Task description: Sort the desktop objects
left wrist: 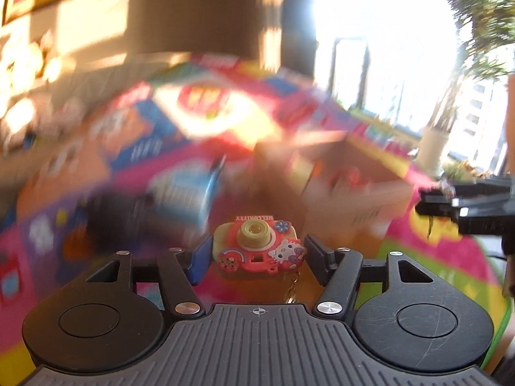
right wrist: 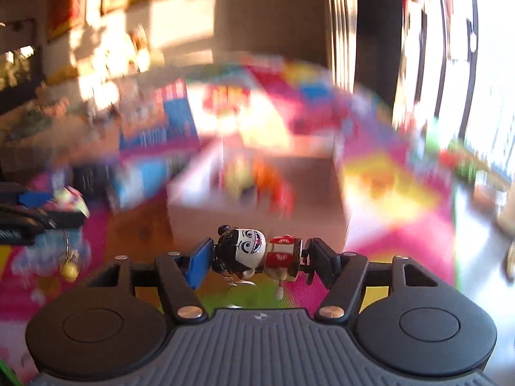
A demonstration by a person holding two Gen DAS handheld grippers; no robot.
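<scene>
Above blurred mat, left gripper (left wrist: 257,252) clamps camera keychain (left wrist: 257,244), right gripper (right wrist: 257,255) clamps figurine (right wrist: 257,252).

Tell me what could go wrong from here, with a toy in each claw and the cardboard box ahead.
1. The left claw holds the pink rubber camera keychain with its metal chain dangling; that chain may snag the brown cardboard box rim.
2. The right claw pinches the white-faced, red-bodied wind-up figure end to end, sideways; it could pivot out.
3. Both views are motion-blurred and the claws are close together, so they might collide over the box.
</scene>
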